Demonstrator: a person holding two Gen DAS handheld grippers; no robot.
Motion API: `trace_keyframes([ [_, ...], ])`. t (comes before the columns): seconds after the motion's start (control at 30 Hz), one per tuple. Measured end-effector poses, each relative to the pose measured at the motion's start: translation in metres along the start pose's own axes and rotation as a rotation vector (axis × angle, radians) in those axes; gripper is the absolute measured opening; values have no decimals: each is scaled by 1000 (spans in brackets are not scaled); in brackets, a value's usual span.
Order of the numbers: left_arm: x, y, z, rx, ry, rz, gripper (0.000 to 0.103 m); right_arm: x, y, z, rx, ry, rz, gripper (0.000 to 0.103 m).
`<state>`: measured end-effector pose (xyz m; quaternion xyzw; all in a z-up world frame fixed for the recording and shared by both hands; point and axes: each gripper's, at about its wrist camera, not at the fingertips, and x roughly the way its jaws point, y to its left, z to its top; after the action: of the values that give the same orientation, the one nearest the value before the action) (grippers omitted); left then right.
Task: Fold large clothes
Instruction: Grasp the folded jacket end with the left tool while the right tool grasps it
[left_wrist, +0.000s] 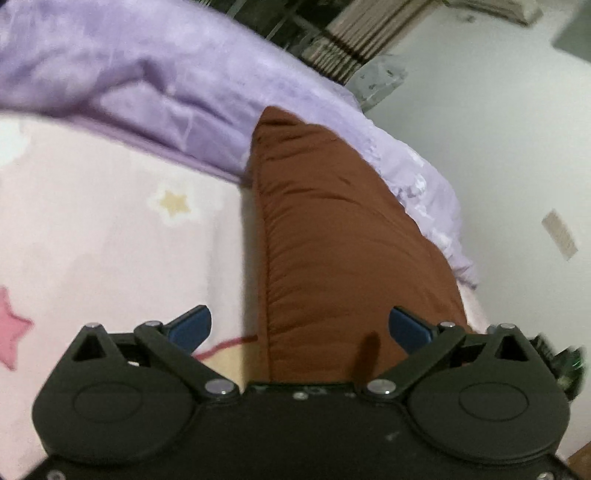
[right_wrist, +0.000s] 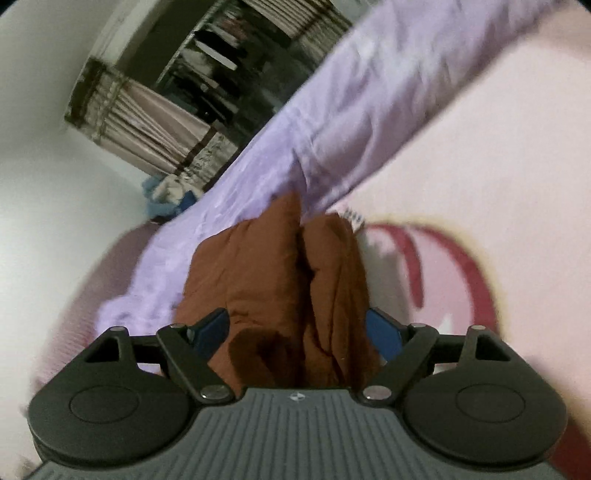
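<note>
A brown garment (left_wrist: 332, 236) lies folded into a long strip on a pink star-print bed cover (left_wrist: 110, 240). My left gripper (left_wrist: 299, 328) is open, its blue fingertips (left_wrist: 192, 325) spread wide, one over the pink cover and one over the garment's near end. In the right wrist view the same brown garment (right_wrist: 280, 280) is bunched in two thick folds. My right gripper (right_wrist: 295, 332) is open with its blue pads (right_wrist: 384, 332) on either side of the bunched cloth. Neither gripper visibly pinches the cloth.
A lilac quilt (left_wrist: 147, 85) lies bunched along the far side of the bed (right_wrist: 369, 81). A white wall (left_wrist: 517, 129) and a dark wardrobe with hanging clothes (right_wrist: 207, 85) lie beyond. A blue and white cloth heap (right_wrist: 162, 195) sits by the wall.
</note>
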<state>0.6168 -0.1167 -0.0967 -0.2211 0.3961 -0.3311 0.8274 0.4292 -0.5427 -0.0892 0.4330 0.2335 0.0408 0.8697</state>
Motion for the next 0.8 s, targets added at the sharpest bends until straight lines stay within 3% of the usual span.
trace_keyframes([
  [0.17,25,12,3,-24,43,-33,103,29,-20,2,33,55,16,98],
  [0.33,37,24,8,-72,69,-118,103,47,-35,6,68,100,40,102],
  [0.5,60,37,14,-166,143,-247,103,56,-33,13,29,143,77,102],
  [0.67,77,25,14,-116,175,-298,103,62,-29,15,-12,171,99,102],
  [0.8,94,10,19,-64,223,-273,103,66,-27,16,-39,177,126,102],
])
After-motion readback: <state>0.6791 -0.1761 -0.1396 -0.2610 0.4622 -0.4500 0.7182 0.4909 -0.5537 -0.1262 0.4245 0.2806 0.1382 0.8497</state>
